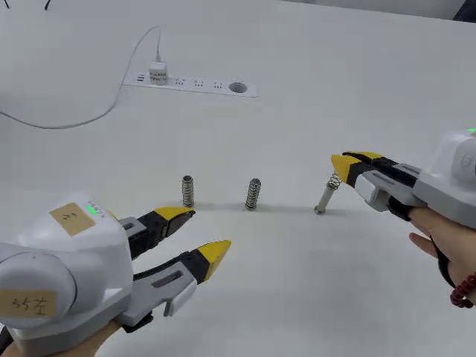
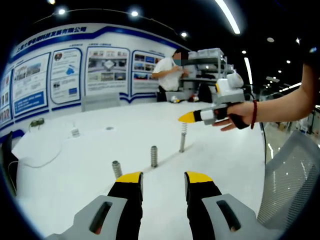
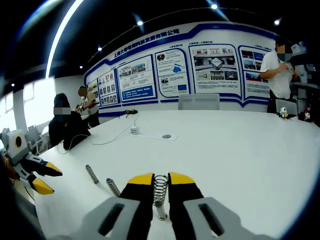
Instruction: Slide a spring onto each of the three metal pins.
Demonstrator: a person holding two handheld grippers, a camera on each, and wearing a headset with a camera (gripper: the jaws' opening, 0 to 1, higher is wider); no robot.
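White tabletop (image 1: 312, 89) runs across the whole scene, with a power strip (image 1: 190, 83) and its plugged-in charger (image 1: 158, 72) well back from the work. Near the front stands a row of three pin positions. The left spring (image 1: 188, 191) and the middle spring (image 1: 253, 193) are upright, each sleeved down over its pin to the table, so two of the three look done. The step in hand is the last one. The third pin (image 1: 323, 202) leans towards the right gripper (image 1: 343, 161), and the third spring (image 1: 334, 181) sits only over its upper end, leaving the lower shaft bare. That gripper's jaws are drawn narrow with the spring between their tips, apparently pinching it. The left gripper (image 1: 195, 232) hovers in front of the left spring, jaws spread wide and holding nothing. Next, I judge, the spring wants pushing down the shaft to the base while the pin is brought upright, perhaps steadied by the free gripper, followed by a gentle release so the pin does not topple
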